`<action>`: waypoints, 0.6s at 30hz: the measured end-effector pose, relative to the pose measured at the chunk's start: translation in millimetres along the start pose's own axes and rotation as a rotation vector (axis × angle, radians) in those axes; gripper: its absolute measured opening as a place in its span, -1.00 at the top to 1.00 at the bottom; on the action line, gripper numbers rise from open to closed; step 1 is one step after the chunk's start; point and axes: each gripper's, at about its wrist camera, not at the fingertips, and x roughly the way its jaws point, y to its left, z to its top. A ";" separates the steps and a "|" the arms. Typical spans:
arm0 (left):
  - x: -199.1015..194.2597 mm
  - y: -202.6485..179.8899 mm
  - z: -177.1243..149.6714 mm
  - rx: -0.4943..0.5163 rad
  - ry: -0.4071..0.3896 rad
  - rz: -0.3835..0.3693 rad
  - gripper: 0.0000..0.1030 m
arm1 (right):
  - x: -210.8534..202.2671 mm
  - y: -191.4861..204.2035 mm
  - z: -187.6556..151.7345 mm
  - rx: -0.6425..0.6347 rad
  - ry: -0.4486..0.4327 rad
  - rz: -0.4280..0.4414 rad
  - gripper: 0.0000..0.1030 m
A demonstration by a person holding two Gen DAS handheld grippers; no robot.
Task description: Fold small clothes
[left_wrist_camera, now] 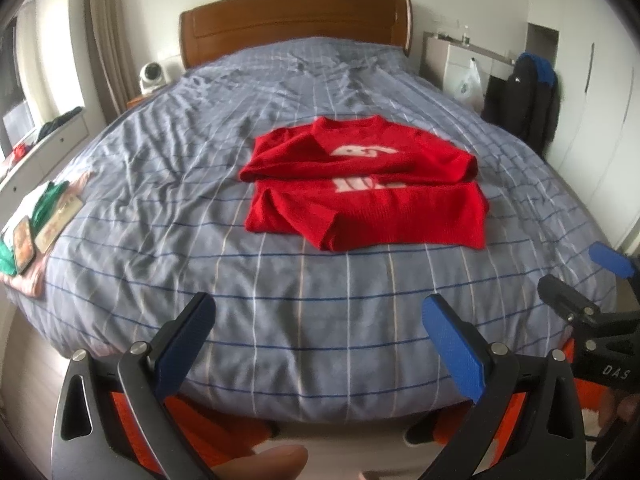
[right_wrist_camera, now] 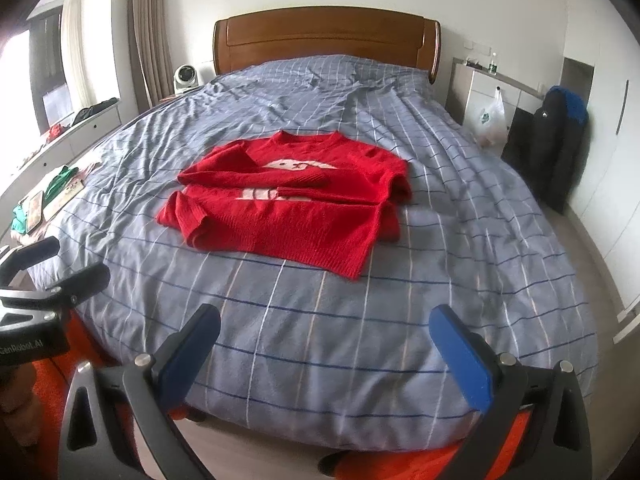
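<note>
sweater's (left_wrist_camera: 360, 184) white motif part-hidden under folded sleeves, unreadable

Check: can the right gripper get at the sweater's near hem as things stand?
Probably yes. The right gripper is open and empty, held off the foot of the bed, and only bare checked cover lies between it and the red sweater. The left gripper sits off to the side.
</note>
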 end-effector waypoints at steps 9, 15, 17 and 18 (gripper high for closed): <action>11.4 5.4 -3.3 -0.026 0.073 -0.015 -0.99 | 9.4 1.6 -7.8 0.000 0.039 0.015 -0.99; 9.7 11.4 -4.0 -0.048 0.059 0.015 -0.99 | 5.2 3.5 -6.0 -0.007 0.024 0.011 -0.99; 8.5 12.1 -3.8 -0.048 0.050 0.025 -0.99 | 3.2 3.1 -4.8 -0.006 0.016 0.007 -0.99; 8.7 12.2 -3.8 -0.047 0.050 0.025 -0.99 | 2.6 3.1 -4.5 -0.006 0.013 0.004 -0.99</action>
